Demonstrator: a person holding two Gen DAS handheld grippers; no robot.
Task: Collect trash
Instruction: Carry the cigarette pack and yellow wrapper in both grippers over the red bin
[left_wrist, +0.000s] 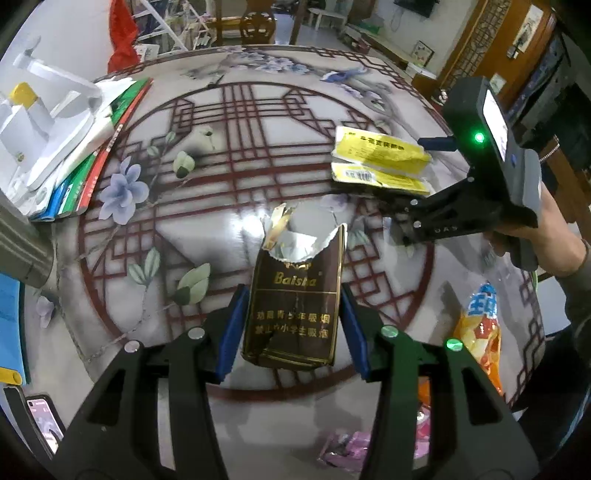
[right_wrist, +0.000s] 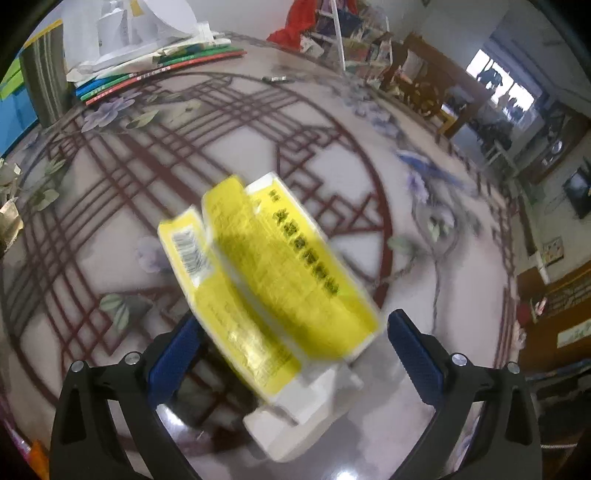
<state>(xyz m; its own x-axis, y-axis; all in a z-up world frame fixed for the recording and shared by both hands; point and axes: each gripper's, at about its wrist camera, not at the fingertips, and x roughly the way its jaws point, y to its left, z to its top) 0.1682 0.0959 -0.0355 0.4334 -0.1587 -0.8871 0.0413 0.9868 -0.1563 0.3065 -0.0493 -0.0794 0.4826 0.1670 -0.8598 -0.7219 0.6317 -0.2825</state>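
A torn brown Baisha cigarette pack (left_wrist: 295, 306) lies on the patterned round table (left_wrist: 221, 155). My left gripper (left_wrist: 291, 332) is open, its blue pads on either side of the pack without touching it. A flattened yellow and white box (right_wrist: 266, 280) lies between the open jaws of my right gripper (right_wrist: 291, 350), blurred by motion. The box (left_wrist: 380, 162) and the right gripper (left_wrist: 402, 221) also show in the left wrist view at the right.
A stack of books and white papers (left_wrist: 66, 147) sits at the table's left edge. An orange snack bag (left_wrist: 480, 325) and pink wrappers (left_wrist: 351, 446) lie near the front right. A phone (left_wrist: 40, 417) lies at the lower left. A pen (right_wrist: 275, 78) lies far across.
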